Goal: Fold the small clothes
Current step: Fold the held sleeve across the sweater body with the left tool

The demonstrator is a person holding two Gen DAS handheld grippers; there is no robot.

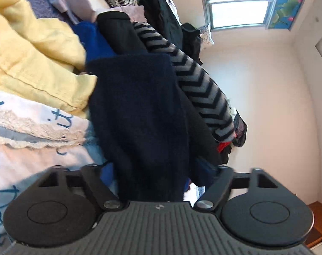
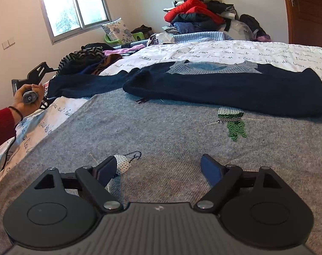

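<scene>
Mid-fold: your left gripper [image 1: 152,170] jaws clamp the navy sleeve [image 1: 139,114] at frame center, right gripper [image 2: 158,167] jaws spread over the grey sweater [image 2: 161,131], w/ body folds still left.

Both wrist views look along their tools, sharing the navy sweater [image 2: 224,87].

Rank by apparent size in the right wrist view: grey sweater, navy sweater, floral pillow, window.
1. grey sweater, though nearest the camera, which inflates it
2. navy sweater
3. window
4. floral pillow

Apparent size only; the window and pillow sit far back.
</scene>
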